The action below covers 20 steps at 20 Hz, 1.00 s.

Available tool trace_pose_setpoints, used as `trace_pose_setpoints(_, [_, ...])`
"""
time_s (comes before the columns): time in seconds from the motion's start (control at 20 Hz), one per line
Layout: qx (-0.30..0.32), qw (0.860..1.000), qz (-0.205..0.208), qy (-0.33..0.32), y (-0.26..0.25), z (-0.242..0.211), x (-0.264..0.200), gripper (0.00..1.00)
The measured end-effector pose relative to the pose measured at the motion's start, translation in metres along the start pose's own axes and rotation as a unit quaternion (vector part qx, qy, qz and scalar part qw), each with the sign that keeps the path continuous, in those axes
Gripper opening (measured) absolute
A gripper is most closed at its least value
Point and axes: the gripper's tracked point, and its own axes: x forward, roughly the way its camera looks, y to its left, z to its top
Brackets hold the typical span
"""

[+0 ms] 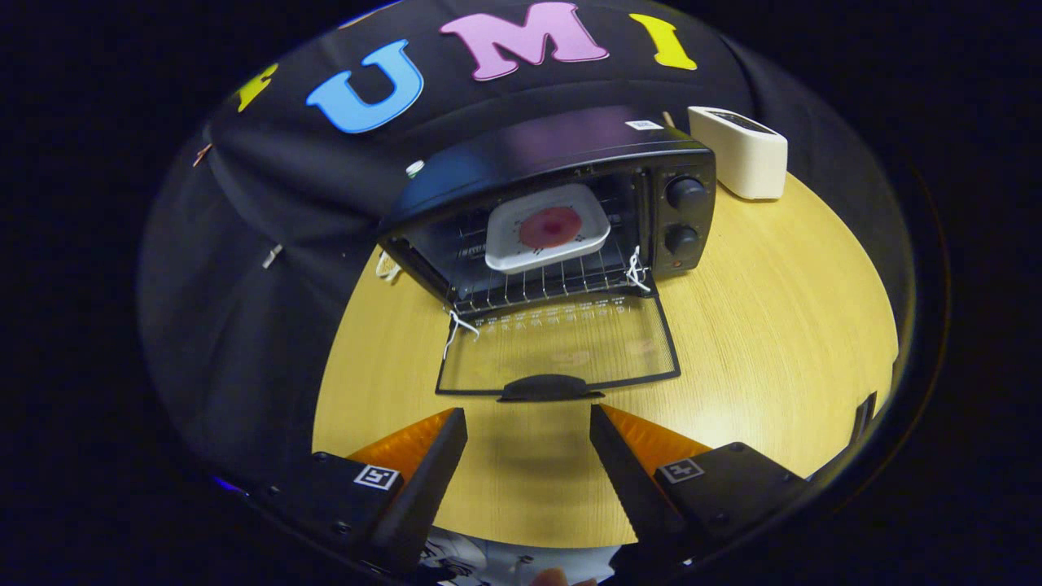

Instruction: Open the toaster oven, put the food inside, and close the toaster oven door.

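Item, centre of frame: toaster oven [562, 163] sitting open on the wooden table [773, 325], glass door [562, 346] lying flat, food on its white plate [547, 226] resting on the rack inside. Item, lower centre: gripper [529, 431] hanging wide open, holding nothing, just short of the door handle [549, 387]. Risk, as I am judging it: fingers sliding off that low handle, or the lift shoving the oven back toward the white box [745, 150] at upper right.

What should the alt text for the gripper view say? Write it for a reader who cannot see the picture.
A black toaster oven sits on a wooden table with its glass door folded down flat, and a white plate of red food rests on the rack inside. The tool is open and empty, just short of the door handle. A white appliance stands beside the oven's knob side.
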Motion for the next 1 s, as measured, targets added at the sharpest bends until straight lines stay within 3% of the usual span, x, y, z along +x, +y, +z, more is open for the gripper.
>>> trace_pose_setpoints(0.4, [-0.075, 0.992, -0.062, 0.086, -0.016, -0.063, 0.057, 0.99])
trace_pose_setpoints(1.0, [-0.057, 0.985, -0.141, 0.084, -0.029, -0.039, 0.11, 0.99])
